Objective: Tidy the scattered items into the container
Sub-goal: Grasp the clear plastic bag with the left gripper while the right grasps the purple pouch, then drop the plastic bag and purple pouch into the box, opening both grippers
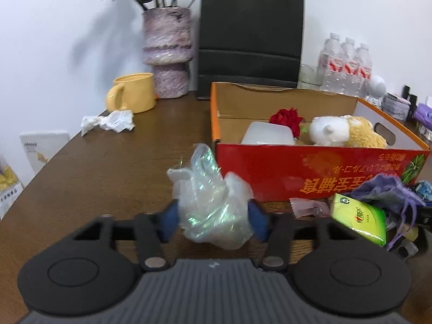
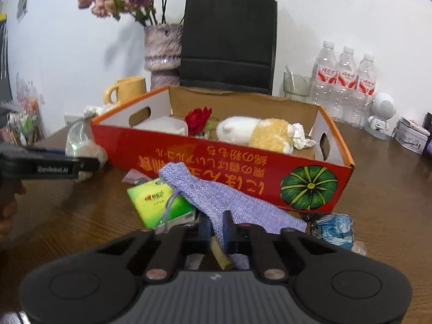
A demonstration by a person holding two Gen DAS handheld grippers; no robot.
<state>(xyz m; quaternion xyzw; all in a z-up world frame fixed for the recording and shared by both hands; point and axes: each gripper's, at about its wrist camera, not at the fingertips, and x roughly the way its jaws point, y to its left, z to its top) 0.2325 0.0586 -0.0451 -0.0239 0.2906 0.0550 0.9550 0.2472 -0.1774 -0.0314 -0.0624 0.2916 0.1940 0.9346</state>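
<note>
My brown wooden table [image 1: 113, 167] meets a white wall; the red cardboard box [image 2: 216, 162] holds a plush toy [image 2: 256, 132]. Only my right view shows the left hand-held gripper [image 1: 213, 220] pinching crumpled plastic wrap [image 1: 210, 202]; the right hand-held gripper [image 2: 217, 229] pinches a purple knitted pouch [image 2: 216, 197] before the box.

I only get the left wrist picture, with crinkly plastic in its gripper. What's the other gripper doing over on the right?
Observer: The right gripper is shut on a purple knitted pouch lying in front of the red box.
Operator: Anything in the box I can't see?
Observer: A crumpled white tissue lies behind the plush toy, near the right handle hole.
Operator: What's printed on the box's far right?
Observer: A whole green pumpkin picture; your view shows only its edge.
</note>
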